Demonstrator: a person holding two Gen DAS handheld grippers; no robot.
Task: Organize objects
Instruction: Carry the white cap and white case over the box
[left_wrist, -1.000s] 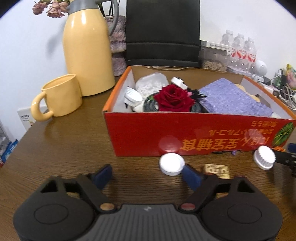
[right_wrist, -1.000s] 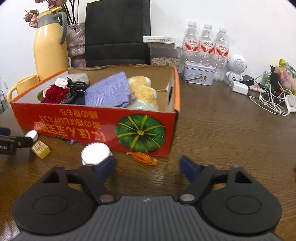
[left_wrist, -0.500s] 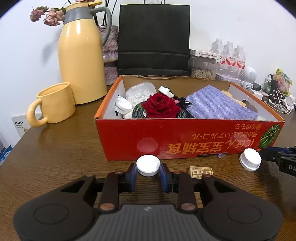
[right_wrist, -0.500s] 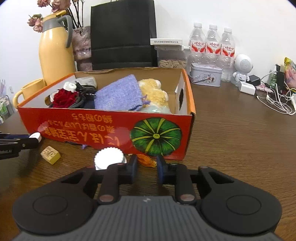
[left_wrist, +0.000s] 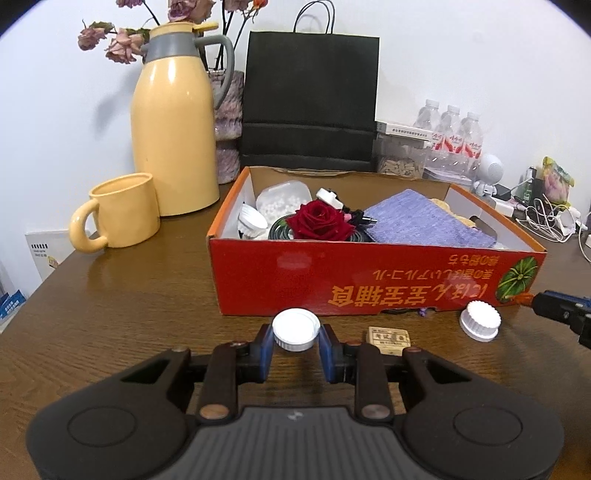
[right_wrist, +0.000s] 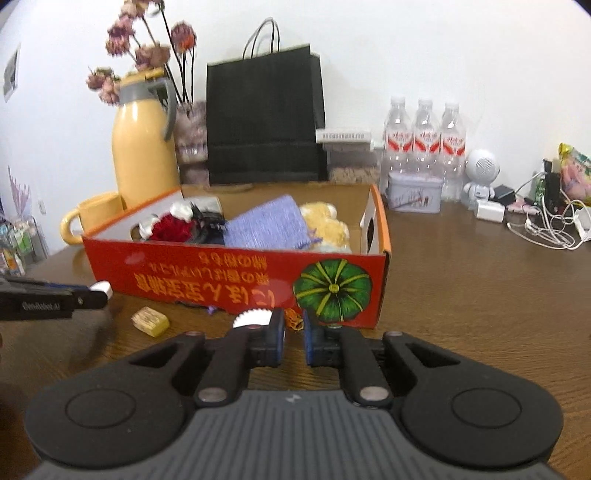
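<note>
- Your left gripper (left_wrist: 296, 345) is closed on the smooth white round plastic cap (left_wrist: 295, 326). The pads press its rim from either side and its flat top faces up, so it should not tip as you carry it.
- Your right gripper (right_wrist: 293, 332) has just been closing and its jaws are now nearly together. The small orange crumpled wrapper (right_wrist: 293, 320) sits between the very tips. I judge it pinched there, a shallow hold that could slip.
- The ridged white plastic cap (right_wrist: 251, 318) lies on the brown wooden table (left_wrist: 129, 314), just left of the right gripper's left finger and outside the jaws.
- The small tan printed block (left_wrist: 388, 336) rests on the table just right of the left gripper.
- The red open-topped cardboard box (left_wrist: 369, 280) stands just beyond both grippers with its near wall facing you. It already holds assorted items, so it is probably the destination, and each load must clear that wall.
</note>
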